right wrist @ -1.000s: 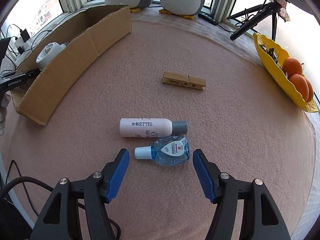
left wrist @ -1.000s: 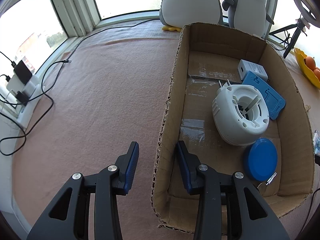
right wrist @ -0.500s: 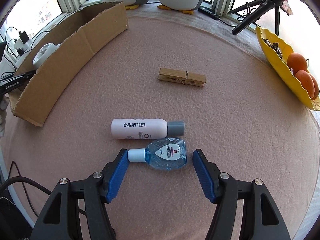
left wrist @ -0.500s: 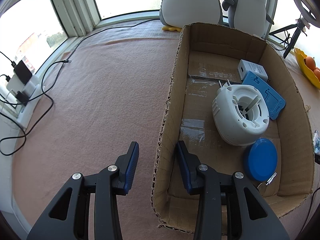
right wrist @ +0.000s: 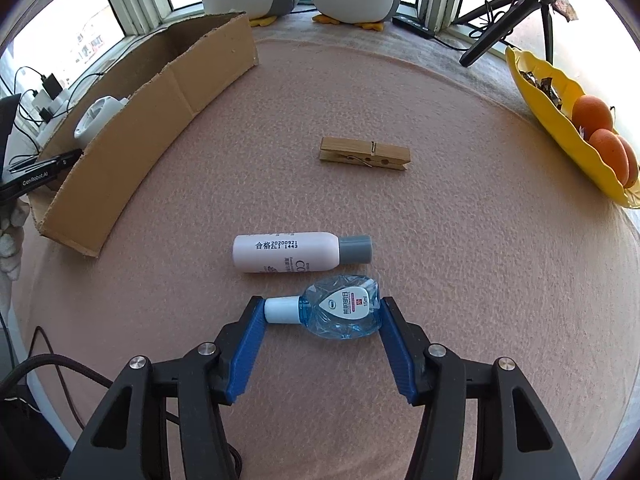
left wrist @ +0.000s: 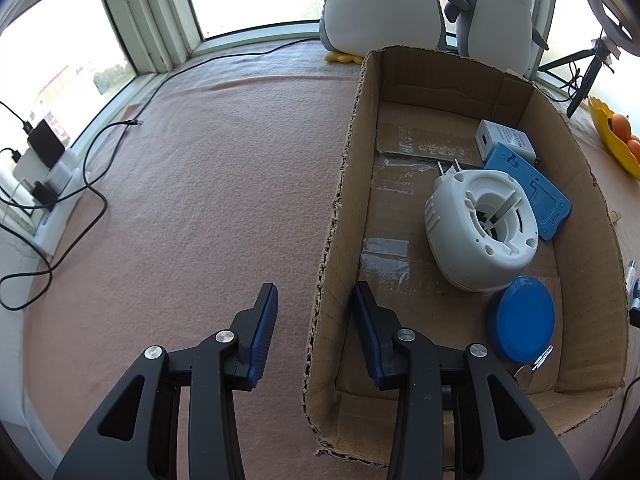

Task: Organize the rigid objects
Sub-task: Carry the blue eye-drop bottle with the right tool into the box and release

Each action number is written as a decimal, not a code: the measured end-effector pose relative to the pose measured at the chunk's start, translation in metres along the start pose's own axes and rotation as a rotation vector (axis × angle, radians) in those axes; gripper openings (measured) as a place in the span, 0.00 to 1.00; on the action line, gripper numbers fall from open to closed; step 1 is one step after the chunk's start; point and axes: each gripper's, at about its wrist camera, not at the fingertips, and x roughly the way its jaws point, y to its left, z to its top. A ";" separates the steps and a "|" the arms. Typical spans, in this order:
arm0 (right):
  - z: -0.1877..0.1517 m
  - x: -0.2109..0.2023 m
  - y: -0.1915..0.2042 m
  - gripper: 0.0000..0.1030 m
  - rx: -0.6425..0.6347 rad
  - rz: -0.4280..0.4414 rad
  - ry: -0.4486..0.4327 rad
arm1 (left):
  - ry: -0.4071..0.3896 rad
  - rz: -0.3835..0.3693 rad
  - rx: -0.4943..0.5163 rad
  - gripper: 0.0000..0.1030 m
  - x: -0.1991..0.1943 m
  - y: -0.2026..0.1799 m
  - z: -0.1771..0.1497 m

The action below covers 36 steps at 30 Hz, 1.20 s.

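Observation:
In the right wrist view my right gripper (right wrist: pixel 322 316) is open, its fingertips on either side of a small clear blue bottle (right wrist: pixel 340 312) with a white cap, lying on the pink cloth. A white bottle (right wrist: pixel 288 257) with a grey cap lies just beyond it, and a wooden clothespin (right wrist: pixel 365 154) farther off. In the left wrist view my left gripper (left wrist: pixel 314 316) is open and straddles the near left wall of the cardboard box (left wrist: pixel 332 216). The box holds a white round plug-in device (left wrist: pixel 482 228), a blue lid (left wrist: pixel 522 318), a blue flat case (left wrist: pixel 528 184) and a white charger (left wrist: pixel 505 140).
A yellow dish (right wrist: pixel 560 120) with oranges (right wrist: pixel 592 114) sits at the right edge. Two plush penguins (left wrist: pixel 384 4) stand behind the box. A tripod (right wrist: pixel 504 12) stands at the back right. Cables and chargers (left wrist: pixel 44 160) lie at the left by the window.
My right gripper has moved forward and down over the blue bottle, so its fingers now flank it and stand a little closer together. The left gripper has not moved.

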 end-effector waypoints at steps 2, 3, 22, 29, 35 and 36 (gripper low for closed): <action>-0.001 -0.007 0.001 0.51 0.007 0.003 -0.013 | 0.000 0.000 0.001 0.37 0.000 0.000 0.000; -0.001 -0.011 0.002 0.51 0.009 0.005 -0.021 | 0.000 0.000 0.001 0.37 0.000 0.000 0.000; 0.048 -0.060 0.072 0.51 -0.100 0.081 -0.193 | -0.001 0.001 0.003 0.37 0.000 0.000 0.000; 0.067 -0.055 0.110 0.51 -0.159 0.127 -0.214 | 0.000 0.001 0.002 0.37 0.000 0.001 0.000; 0.079 -0.043 0.140 0.51 -0.201 0.149 -0.215 | 0.000 0.001 0.003 0.37 0.000 0.001 0.000; 0.080 -0.041 0.143 0.51 -0.206 0.153 -0.213 | 0.000 0.000 0.003 0.37 0.000 0.001 0.000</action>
